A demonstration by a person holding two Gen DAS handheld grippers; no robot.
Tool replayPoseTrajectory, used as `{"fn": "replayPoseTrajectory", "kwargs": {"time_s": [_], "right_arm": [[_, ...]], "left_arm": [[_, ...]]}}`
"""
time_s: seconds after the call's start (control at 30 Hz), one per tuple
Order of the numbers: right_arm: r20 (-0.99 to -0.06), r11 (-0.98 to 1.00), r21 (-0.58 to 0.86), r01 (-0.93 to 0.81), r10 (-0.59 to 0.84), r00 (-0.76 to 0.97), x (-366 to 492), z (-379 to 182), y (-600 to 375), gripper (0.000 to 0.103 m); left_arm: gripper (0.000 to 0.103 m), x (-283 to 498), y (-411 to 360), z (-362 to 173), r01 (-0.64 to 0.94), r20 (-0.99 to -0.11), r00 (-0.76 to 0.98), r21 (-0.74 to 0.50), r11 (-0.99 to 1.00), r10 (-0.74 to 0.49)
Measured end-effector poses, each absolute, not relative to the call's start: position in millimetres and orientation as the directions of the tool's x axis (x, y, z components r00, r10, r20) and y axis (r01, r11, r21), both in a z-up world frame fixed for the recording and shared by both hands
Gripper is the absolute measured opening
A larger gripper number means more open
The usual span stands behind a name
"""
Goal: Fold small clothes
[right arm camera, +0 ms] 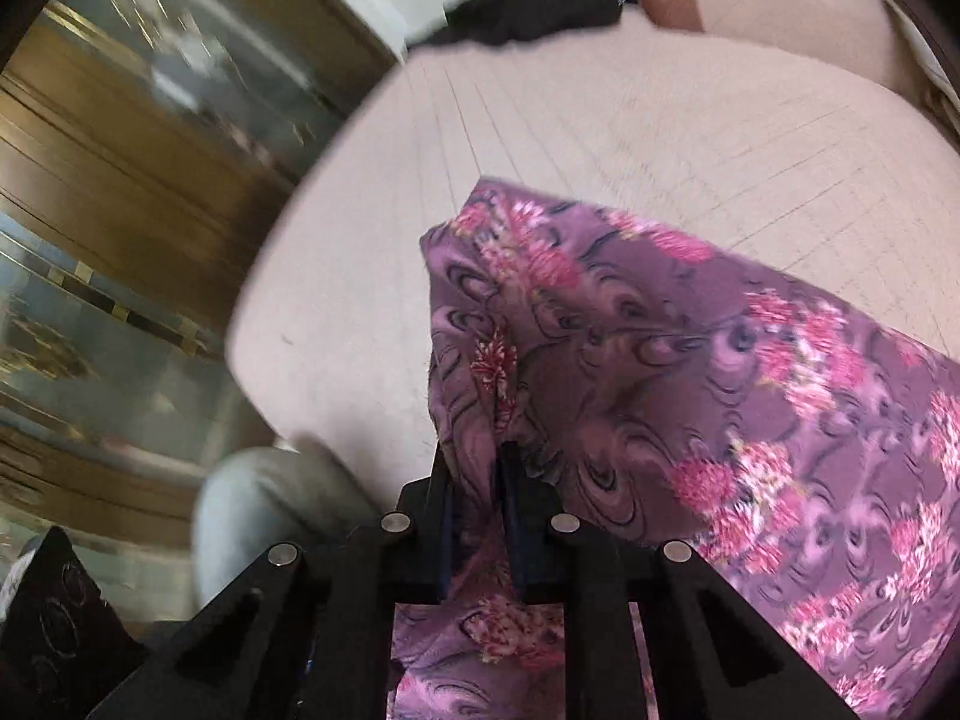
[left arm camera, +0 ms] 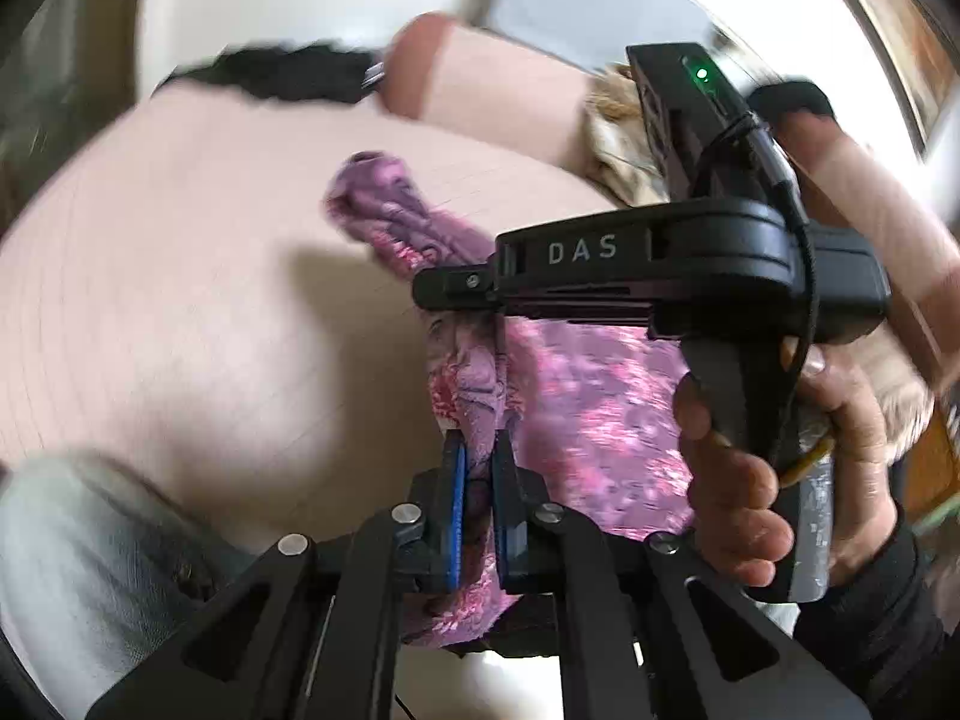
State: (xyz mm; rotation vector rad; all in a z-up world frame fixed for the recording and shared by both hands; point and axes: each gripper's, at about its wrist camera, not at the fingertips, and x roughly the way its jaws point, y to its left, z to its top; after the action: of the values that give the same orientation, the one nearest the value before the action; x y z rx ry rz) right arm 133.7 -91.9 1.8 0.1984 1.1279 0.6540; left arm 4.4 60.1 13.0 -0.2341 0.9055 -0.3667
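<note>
The left hand-held gripper (left arm camera: 477, 501) is clamped on a bunched fold of the purple floral garment (left arm camera: 576, 414), its 2 blue-padded fingers (left arm camera: 457, 504) pressed against the cloth from either side. In the right wrist view, the right hand-held gripper (right arm camera: 474, 504) is likewise closed on a gathered edge of the same garment (right arm camera: 690, 372), with fabric running down between the fingers and out below them.

The garment (purple with pink flower clusters and dark swirls) is lifted at both pinched spots and drapes across the pale pink bed (left arm camera: 180, 276), which shows a fine grid of stitched lines. In the left wrist view the right hand-held gripper (left arm camera: 501, 315) sits just ahead, its black body marked "DAS" and a green light glowing on top, held by the person's right hand (left arm camera: 750, 480). Part of the cloth trails away beyond it toward a crumpled end lying on the bed.

At the far edge of the bed lie a black item (left arm camera: 276, 75) and a pink pillow (left arm camera: 492, 90). A pale blue-grey cloth (left arm camera: 78, 552) lies near the bed's lower left edge. Both views are motion-blurred
</note>
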Motion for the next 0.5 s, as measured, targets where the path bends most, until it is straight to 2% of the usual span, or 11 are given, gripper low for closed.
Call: {"fn": "replayPoseTrajectory", "kwargs": {"time_s": [0.17,0.27,0.4,0.5], "right_arm": [[-0.618,0.716,0.598,-0.360,0.698,0.362,103,26,-181,0.015],[-0.558,0.689,0.641,-0.338,0.720,0.412,95,37,-246,0.015],[-0.518,0.672,0.690,-0.268,0.717,0.466,81,22,-320,0.015],[-0.507,0.652,0.739,-0.169,0.703,0.499,85,1,-367,0.015]], "left_arm": [[0.007,2,-34,44,0.359,-0.738,0.553,-0.207,0.910,-0.386],[0.007,1,-86,49,0.451,-0.747,0.532,-0.149,0.880,-0.399],[0.007,18,-161,30,0.524,-0.784,0.446,-0.162,0.836,-0.431],[0.007,34,-199,15,0.534,-0.803,0.378,-0.218,0.817,-0.462]]}}
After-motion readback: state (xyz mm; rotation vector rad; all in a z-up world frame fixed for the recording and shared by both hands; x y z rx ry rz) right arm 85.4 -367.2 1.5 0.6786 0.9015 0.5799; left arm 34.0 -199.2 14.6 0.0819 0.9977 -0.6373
